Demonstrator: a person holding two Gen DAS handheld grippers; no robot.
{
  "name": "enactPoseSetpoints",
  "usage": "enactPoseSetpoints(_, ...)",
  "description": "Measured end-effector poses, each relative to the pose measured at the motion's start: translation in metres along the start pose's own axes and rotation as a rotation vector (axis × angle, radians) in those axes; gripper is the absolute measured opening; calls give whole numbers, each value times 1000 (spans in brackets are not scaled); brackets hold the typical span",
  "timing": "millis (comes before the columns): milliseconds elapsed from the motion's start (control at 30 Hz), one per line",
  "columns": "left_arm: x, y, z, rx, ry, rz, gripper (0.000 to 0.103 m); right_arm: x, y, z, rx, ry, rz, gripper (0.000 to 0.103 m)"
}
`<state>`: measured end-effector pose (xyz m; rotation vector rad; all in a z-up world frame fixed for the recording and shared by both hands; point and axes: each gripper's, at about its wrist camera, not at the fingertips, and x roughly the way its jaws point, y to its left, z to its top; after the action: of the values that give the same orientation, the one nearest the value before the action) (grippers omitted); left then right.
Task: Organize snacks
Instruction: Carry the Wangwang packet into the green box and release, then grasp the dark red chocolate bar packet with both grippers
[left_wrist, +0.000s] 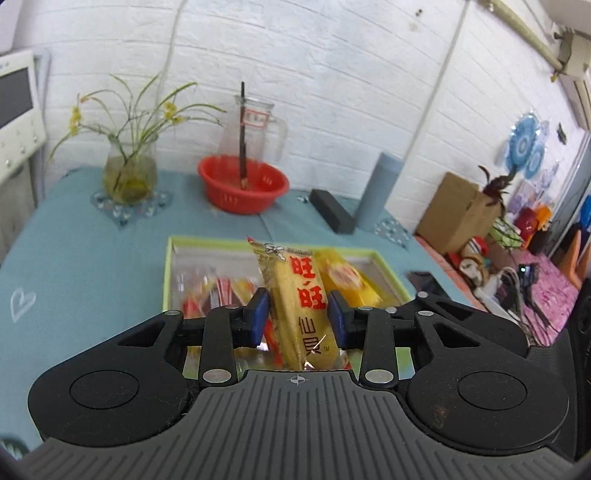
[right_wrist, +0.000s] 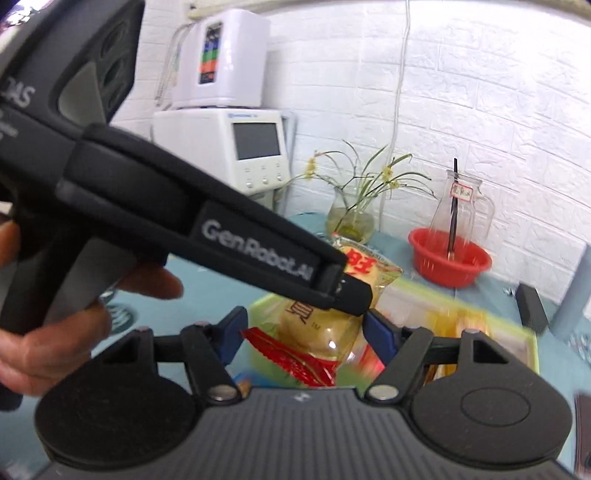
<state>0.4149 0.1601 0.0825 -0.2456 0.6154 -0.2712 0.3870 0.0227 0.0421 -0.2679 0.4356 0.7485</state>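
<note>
A yellow rice cracker packet (left_wrist: 299, 306) with red characters stands upright between the blue pads of my left gripper (left_wrist: 298, 317), which is shut on it above a green-rimmed tray (left_wrist: 168, 273) of several snack packets. In the right wrist view the left gripper (right_wrist: 354, 295) crosses the picture, held by a hand (right_wrist: 55, 332). The packet (right_wrist: 321, 325) hangs from it. My right gripper (right_wrist: 306, 332) has its blue pads against both sides of the packet's lower end. A red packet (right_wrist: 291, 358) sits there too, touching the left pad.
On the teal tablecloth behind the tray stand a red basket (left_wrist: 242, 188), a glass jug (left_wrist: 255, 125), a vase of plants (left_wrist: 129, 173), a blue cylinder (left_wrist: 380, 192) and a black box (left_wrist: 332, 216). A cardboard box (left_wrist: 454, 214) and clutter lie to the right.
</note>
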Motion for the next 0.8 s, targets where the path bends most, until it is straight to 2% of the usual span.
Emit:
enactPoseSetpoints(133,50,25,16,-22,60,17,11,62,-34,7,55,100,44,76)
enactPoseSetpoints(267,87,43,6,-36,125,46,12,100,-53,-2,87,180,94,76)
enactPoseSetpoints(333,91,49,-4,-53,130,46,29,106,-57,-7,94,180,101,80)
enactPoseSetpoints(367,89,49,-5,-57,113,46,30,104,-55,-9,99,172,101,86)
enactPoseSetpoints(467,64,44,-3,-79,56,24,34,78,-52,-8,112,121,86,89)
enactPoseSetpoints(500,50,40,0,-84,25,16,39,63,-52,-6,114,91,73,94)
enactPoseSetpoints(600,5,18,5,-68,-62,1,53,11,-50,-9,112,2,41,93)
enactPoseSetpoints(733,-44,-16,-13,-44,-114,-40,61,-61,-53,-40,158,-48,-29,97)
enactPoseSetpoints(800,-57,-32,-34,-37,-106,-71,65,-95,-56,-67,205,-48,-79,100)
